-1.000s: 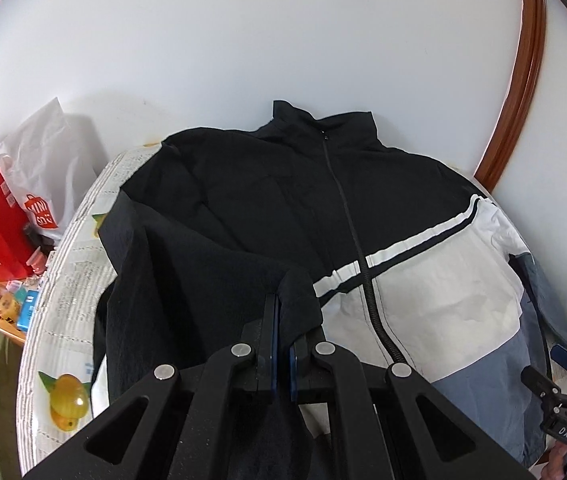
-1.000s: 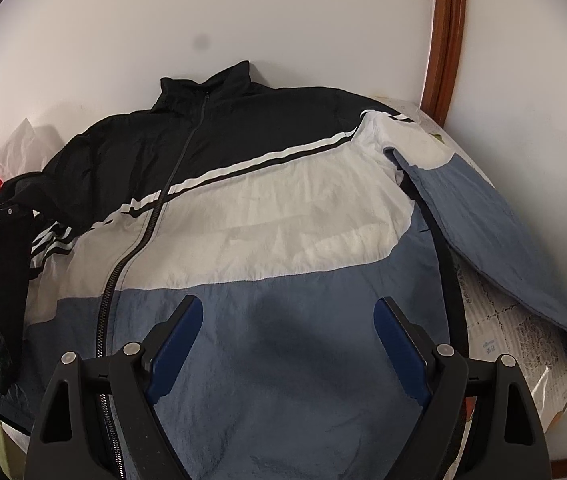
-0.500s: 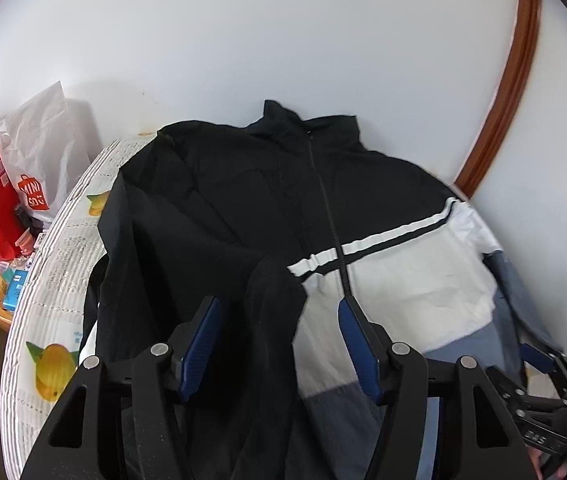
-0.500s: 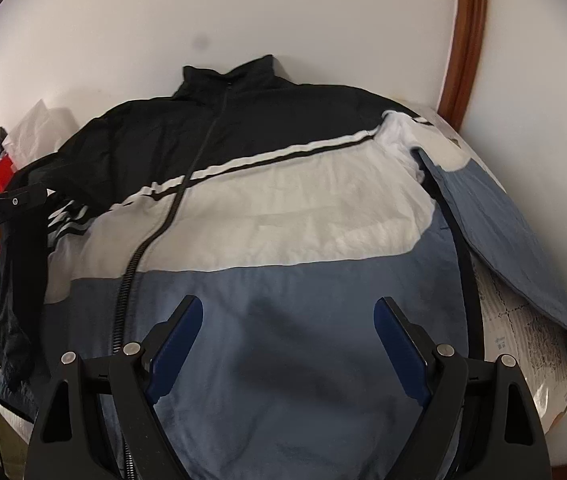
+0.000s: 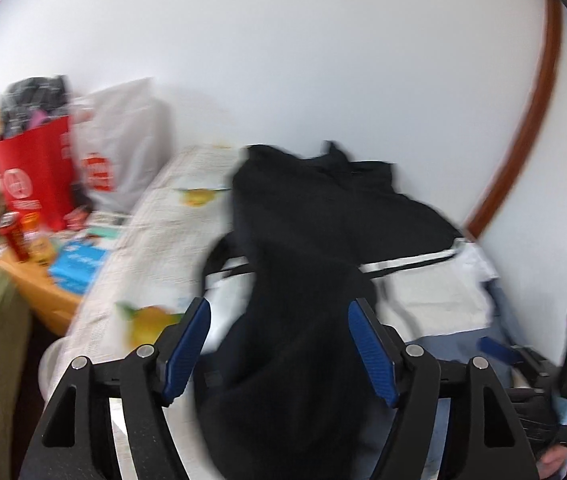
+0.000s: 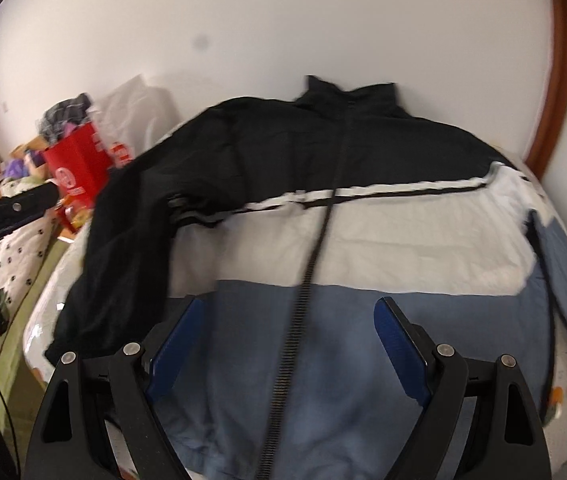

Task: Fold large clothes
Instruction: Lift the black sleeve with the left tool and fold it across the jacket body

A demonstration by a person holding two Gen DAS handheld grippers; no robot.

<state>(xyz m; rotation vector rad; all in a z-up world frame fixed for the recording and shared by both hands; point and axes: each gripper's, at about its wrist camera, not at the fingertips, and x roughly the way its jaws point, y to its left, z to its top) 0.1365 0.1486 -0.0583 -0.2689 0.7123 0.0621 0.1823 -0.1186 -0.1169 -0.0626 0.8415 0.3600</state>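
A zip-up jacket (image 6: 363,240), black on top, white in the middle and blue-grey below, lies front up on a round table. Its black left sleeve (image 6: 123,248) is folded inward along the body; it also shows in the left wrist view (image 5: 295,320). My left gripper (image 5: 279,344) is open and empty, above that sleeve. My right gripper (image 6: 287,344) is open and empty over the blue-grey hem, near the zip (image 6: 307,280). The blue-grey right sleeve (image 6: 563,272) lies at the right edge.
The table's newspaper-print cover (image 5: 155,232) shows at the left. A red shopping bag (image 5: 31,168), a white plastic bag (image 5: 123,152), cans and small items stand on a wooden desk (image 5: 39,292) to the left. A white wall and brown trim (image 5: 531,120) are behind.
My left gripper opened, let go of the black sleeve and pulled back to the left. The sleeve now lies folded along the jacket's left side. My right gripper shifted left, staying open.
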